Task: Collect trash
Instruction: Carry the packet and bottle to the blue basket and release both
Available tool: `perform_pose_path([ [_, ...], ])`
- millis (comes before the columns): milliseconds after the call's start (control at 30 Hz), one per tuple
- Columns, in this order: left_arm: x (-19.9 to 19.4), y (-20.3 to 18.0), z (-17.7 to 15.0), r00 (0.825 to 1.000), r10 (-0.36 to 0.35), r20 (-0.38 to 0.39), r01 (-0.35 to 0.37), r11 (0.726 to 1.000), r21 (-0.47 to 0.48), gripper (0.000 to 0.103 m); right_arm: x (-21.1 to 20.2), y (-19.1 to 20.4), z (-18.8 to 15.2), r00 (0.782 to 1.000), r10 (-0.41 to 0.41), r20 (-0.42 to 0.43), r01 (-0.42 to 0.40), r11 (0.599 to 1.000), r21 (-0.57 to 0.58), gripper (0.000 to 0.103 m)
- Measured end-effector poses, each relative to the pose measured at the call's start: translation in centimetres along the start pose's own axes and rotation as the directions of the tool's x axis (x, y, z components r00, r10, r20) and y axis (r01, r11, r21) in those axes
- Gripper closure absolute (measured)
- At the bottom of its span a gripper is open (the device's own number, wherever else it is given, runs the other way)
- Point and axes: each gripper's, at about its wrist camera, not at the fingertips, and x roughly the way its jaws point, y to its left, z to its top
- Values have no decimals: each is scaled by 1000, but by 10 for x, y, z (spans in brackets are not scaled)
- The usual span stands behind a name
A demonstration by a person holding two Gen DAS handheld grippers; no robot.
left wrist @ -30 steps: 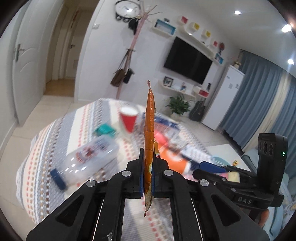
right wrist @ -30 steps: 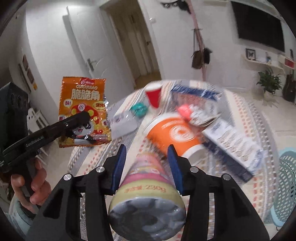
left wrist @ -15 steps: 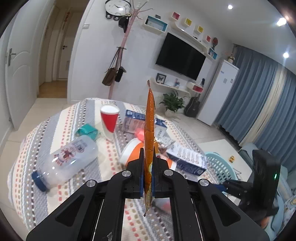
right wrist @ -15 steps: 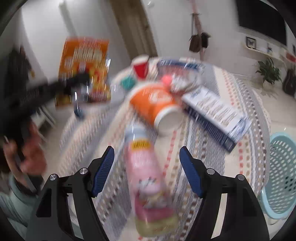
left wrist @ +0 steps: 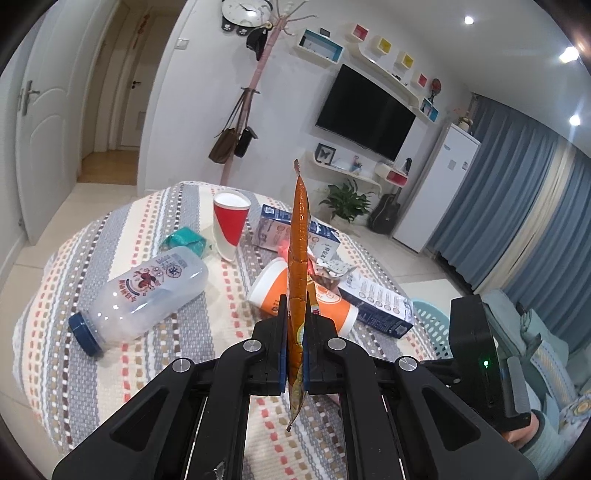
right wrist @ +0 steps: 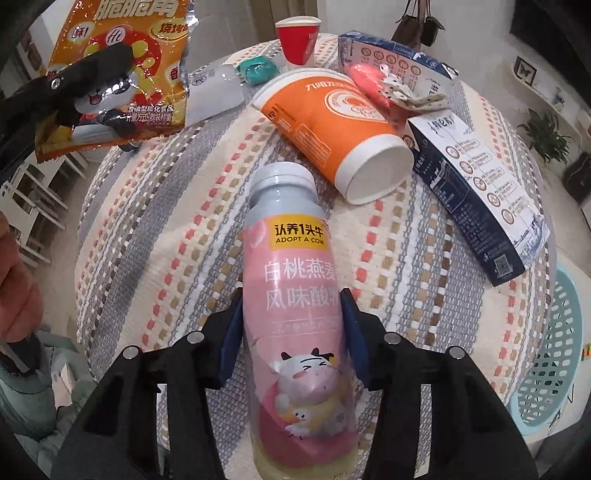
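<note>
Pink yogurt bottle (right wrist: 295, 302) lies between closing right fingers (right wrist: 351, 328); left fingers (left wrist: 281, 332) clamp snack packet (left wrist: 298, 266).

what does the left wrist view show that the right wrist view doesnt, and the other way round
Only the left wrist view: the wall-mounted black television, the round wall clock and the blue cap of the lying clear plastic bottle.

Only the right wrist view: the pink yoghurt drink bottle lying between the closing jaws of the right gripper, and the printed front of the orange snack bag.

Both: the snack bag clamped in the left gripper, the red paper cup, the tipped orange paper cup and the teal plastic basket.
</note>
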Motion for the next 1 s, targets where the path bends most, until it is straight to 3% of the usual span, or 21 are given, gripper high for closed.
perform_pose_path([
  [233, -3, -12, 12, 999, -29, 21, 28, 999, 25, 99, -50, -18, 3, 986, 62, 154, -73, 995, 68, 58],
  [433, 13, -48, 29, 997, -76, 13, 74, 993, 90, 99, -104, -64, 3, 948, 38, 315, -96, 981, 170, 58],
  [633, 52, -96, 46, 986, -161, -31, 164, 973, 165, 99, -148, -131, -20, 908, -100, 406, -38, 947, 319, 58],
  [800, 96, -143, 52, 970, -223, -98, 239, 945, 223, 99, -165, -176, -45, 876, -284, 391, 91, 892, 443, 58],
  [933, 131, -180, 49, 945, -279, -170, 315, 917, 246, 99, -165, -212, -66, 857, -373, 355, 144, 835, 530, 58],
  [1000, 152, -200, 43, 928, -305, -216, 355, 901, 251, 99, -162, -227, -76, 840, -451, 301, 224, 794, 565, 58],
])
